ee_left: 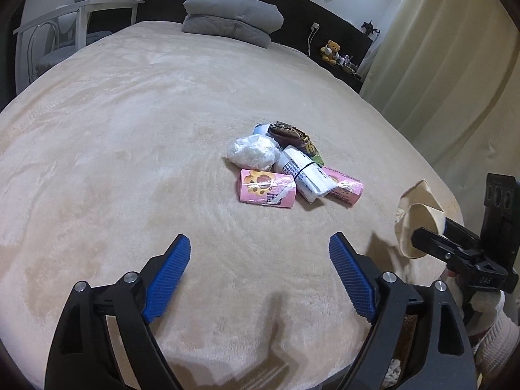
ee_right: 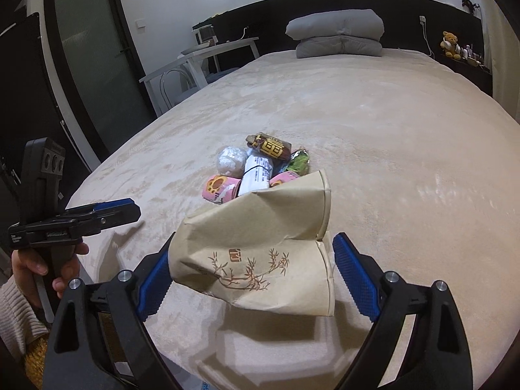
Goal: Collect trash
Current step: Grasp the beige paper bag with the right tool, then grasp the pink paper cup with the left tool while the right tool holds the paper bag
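A pile of trash lies on the beige bed cover [ee_left: 130, 149]: two pink wrappers [ee_left: 267, 188], a white printed packet [ee_left: 304, 172], a crumpled white plastic wad [ee_left: 253, 151], a brown snack bag [ee_left: 286, 131] and a green wrapper [ee_right: 299, 162]. The pile also shows in the right wrist view [ee_right: 253, 169]. My left gripper [ee_left: 260, 273] is open and empty, short of the pile. A crumpled brown paper cup [ee_right: 260, 253] sits between the fingers of my right gripper [ee_right: 253, 276], whose jaws stand wide; only the left pad [ee_right: 156, 279] seems to touch it. The cup also appears in the left wrist view [ee_left: 419, 217].
A folded grey quilt [ee_left: 232, 16] lies at the head of the bed. A white desk and chair [ee_left: 74, 26] stand left of the bed. Curtains [ee_left: 448, 65] hang on the right, with a shelf holding a teddy bear [ee_left: 330, 51]. A dark door [ee_right: 94, 52] is on the left.
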A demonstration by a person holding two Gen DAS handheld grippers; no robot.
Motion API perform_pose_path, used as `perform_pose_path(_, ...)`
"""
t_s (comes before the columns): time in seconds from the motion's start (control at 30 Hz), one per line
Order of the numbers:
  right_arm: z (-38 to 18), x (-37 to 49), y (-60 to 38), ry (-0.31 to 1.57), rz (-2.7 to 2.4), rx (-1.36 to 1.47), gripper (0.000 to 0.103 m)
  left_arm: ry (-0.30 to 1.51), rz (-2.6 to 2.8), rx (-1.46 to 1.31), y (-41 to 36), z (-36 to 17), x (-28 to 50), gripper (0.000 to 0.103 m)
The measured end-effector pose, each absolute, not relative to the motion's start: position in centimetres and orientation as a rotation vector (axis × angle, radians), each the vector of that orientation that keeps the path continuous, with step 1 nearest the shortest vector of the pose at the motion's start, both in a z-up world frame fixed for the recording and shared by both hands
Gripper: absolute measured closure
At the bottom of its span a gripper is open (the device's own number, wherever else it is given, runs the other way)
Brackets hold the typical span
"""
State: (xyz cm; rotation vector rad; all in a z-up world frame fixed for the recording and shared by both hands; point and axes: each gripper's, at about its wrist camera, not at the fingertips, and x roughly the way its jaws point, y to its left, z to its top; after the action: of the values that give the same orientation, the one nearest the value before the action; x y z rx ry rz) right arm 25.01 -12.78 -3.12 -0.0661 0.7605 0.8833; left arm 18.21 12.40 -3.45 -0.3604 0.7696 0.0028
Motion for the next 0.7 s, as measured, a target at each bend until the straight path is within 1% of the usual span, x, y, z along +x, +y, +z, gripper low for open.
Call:
perform_pose_path(0.07,-3.1,25.1,-13.8,0.764,0.87,-0.06,0.013,0.775,0.019,-0.326,12.0,-3.6,19.2,0.008)
perform_pose_path(0.33,-3.5,25.9,-15.9,0.769,0.837,-0.056,0.013,0.819,0.01,-0.205,10.6,-4.8,23.9,0.007)
perform_pose_path(0.47,-3.4,26.4,-16.5,0.775,0.831,-0.046,0.013,0.861,-0.009,-0.224,11.1,-6.1,26.0,0.007)
perform_pose_path(0.7,-3.5,27.0,-17.2,0.786,0.825,-0.05,0.013,0.877,-0.016,-0.222,11.2,-7.3,28.8,0.007)
